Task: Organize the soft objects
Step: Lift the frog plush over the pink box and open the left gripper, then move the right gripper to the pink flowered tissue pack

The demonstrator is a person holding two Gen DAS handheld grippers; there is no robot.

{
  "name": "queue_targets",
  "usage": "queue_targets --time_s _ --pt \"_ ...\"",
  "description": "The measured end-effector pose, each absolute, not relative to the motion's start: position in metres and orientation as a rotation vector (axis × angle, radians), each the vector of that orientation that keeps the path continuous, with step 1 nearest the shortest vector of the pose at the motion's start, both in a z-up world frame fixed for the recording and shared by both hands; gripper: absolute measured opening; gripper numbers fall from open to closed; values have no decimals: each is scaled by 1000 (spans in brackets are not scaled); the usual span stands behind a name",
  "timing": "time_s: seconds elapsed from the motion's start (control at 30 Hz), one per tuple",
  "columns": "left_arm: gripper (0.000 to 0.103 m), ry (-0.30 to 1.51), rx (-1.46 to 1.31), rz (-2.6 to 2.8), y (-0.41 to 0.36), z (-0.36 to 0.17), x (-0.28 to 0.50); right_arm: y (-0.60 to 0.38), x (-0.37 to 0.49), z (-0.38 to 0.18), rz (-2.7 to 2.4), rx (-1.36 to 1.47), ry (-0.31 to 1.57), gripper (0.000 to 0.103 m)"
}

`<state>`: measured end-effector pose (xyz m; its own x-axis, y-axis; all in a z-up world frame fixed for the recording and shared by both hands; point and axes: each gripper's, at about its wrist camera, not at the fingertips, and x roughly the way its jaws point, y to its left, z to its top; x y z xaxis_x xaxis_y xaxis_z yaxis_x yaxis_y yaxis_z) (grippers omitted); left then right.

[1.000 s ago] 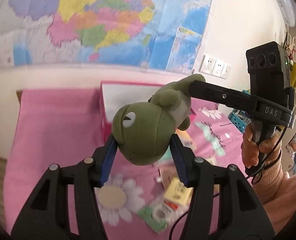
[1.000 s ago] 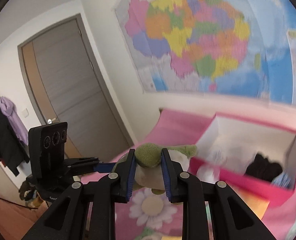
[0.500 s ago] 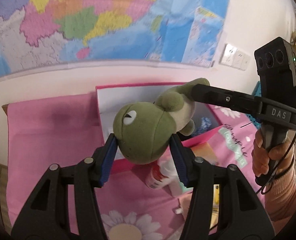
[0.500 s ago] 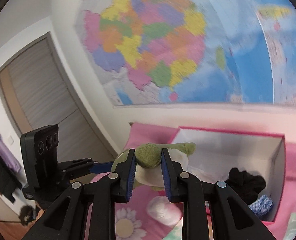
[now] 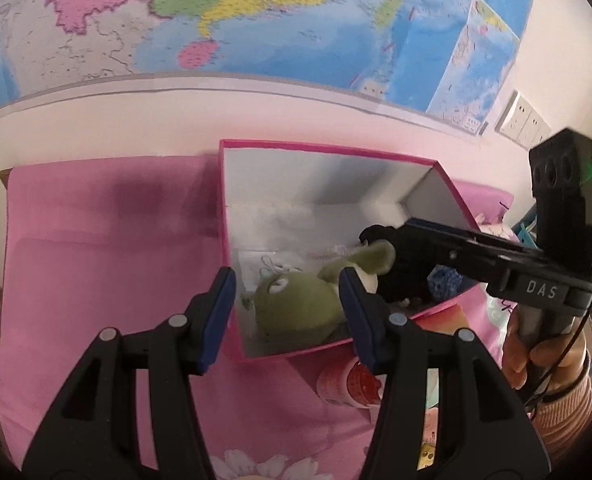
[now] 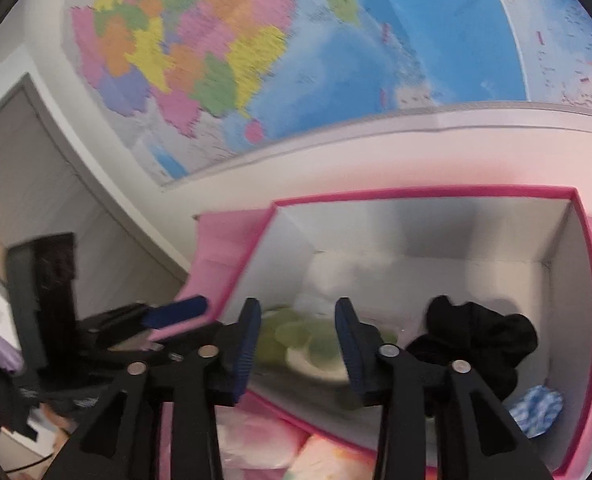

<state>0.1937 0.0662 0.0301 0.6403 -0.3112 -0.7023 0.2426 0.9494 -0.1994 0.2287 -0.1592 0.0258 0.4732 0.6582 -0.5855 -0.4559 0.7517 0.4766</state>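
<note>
The green plush frog [image 5: 296, 300] is seen lying inside the pink box [image 5: 232, 208], against the box's near wall, head toward the left wall and one limb raised toward the middle. The left tool [image 5: 288, 312] is held over the near left corner of the box, its jaws moderately wide; the frog is seen between the blue pads [image 5: 220, 316] but is not pressed by them, a clear gap showing on the left side. The right tool [image 6: 298, 342] is reached in over the box's near wall and its jaws are opening, the frog [image 6: 296, 334] lying blurred below and beyond them, ungripped. A black garment [image 6: 480, 340] is bunched in the box to the right of the frog, and a blue-and-white knitted piece [image 6: 536, 408] lies in the box's near right corner. A white soft item is seen at the box's back wall, too blurred to name. A red-and-white bottle [image 5: 352, 384] lies on the pink floral cloth [image 5: 96, 264] just outside the box's near wall. A wall map [image 5: 256, 20] hangs behind the box, with sockets [image 5: 524, 120] at its right.
</note>
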Motion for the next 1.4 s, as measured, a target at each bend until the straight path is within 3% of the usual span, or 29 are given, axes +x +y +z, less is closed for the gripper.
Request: queue_targets --time_s 0.47,0.77,1.07,1.4 --pt "56 684 -102 -365 66 56 114 -200 172 52 756 253 761 54" --pt "57 727 -60 -471 35 31 58 -225 112 64 844 216 734 58" --pt "57 841 -52 -569 4 -7 32 -255 75 31 787 195 810 58" --pt "57 862 29 -741 -54 -15 12 -325 35 -28 608 282 955 58"
